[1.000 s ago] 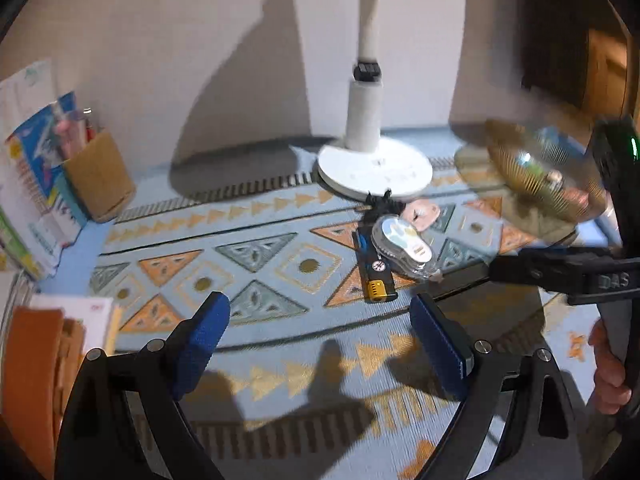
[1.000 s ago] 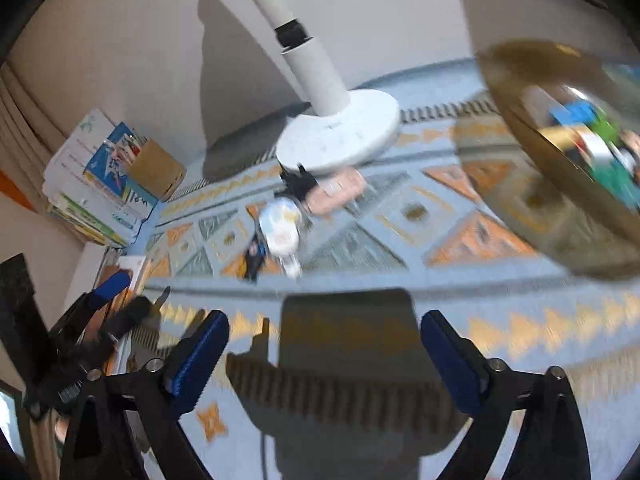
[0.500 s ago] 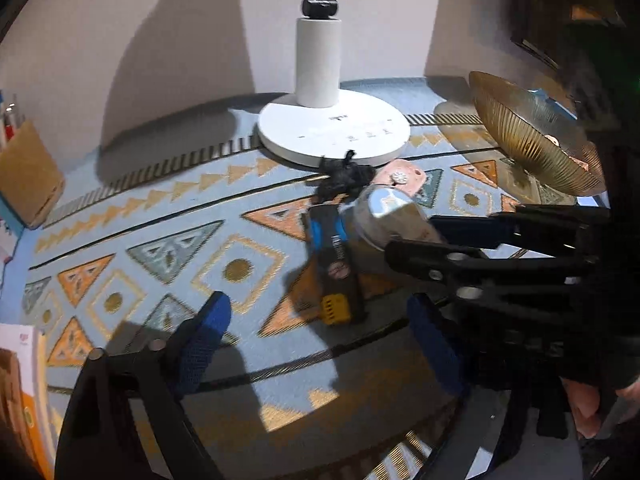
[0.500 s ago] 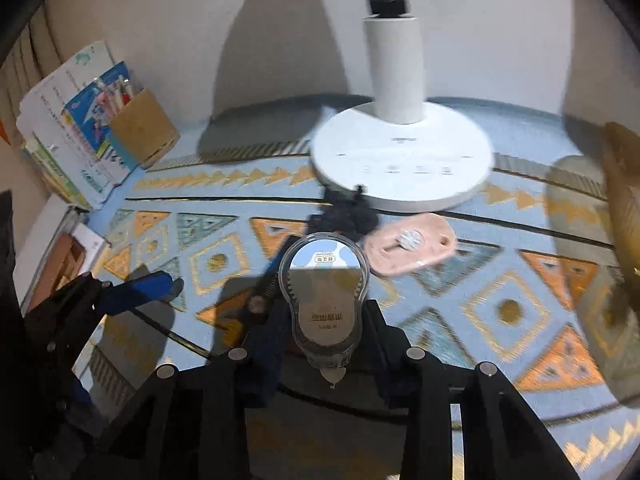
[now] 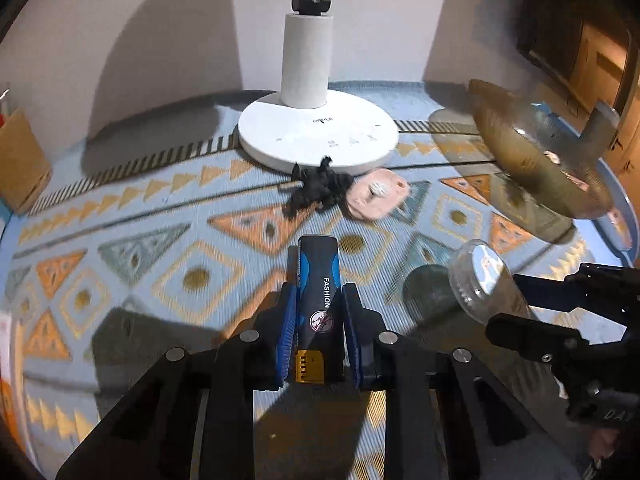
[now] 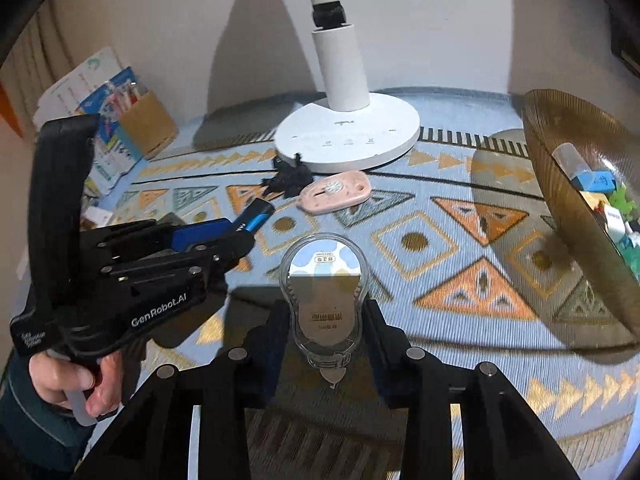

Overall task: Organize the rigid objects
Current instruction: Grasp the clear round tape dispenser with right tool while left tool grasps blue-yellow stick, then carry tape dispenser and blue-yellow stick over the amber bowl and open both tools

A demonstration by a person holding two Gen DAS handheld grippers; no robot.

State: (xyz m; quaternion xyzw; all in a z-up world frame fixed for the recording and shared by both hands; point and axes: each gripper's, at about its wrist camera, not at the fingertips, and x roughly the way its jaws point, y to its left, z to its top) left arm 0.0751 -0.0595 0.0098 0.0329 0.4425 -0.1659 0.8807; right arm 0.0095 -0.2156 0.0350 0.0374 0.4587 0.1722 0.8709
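Observation:
My left gripper (image 5: 319,316) is shut on a black and blue box cutter (image 5: 318,304) marked FASHION and holds it over the patterned cloth. It also shows in the right wrist view (image 6: 252,216). My right gripper (image 6: 323,320) is shut on a clear plastic tape dispenser (image 6: 323,292), also seen at the right of the left wrist view (image 5: 486,280). A pink flat tool (image 5: 376,194) (image 6: 334,192) and a black clip (image 5: 316,188) (image 6: 290,178) lie by the lamp base. A ribbed amber glass bowl (image 6: 568,184) (image 5: 532,160) at the right holds several small items.
A white desk lamp base (image 5: 320,132) (image 6: 348,136) stands at the back centre against the wall. A cardboard pen holder (image 6: 148,124) and booklets (image 6: 92,92) stand at the back left. The cloth covers a round table whose edge (image 5: 624,208) curves at the right.
Both grippers went from open to shut. The right gripper took the tape dispenser first, then the left closed on the box cutter. Both objects are off their earlier spot by the lamp.

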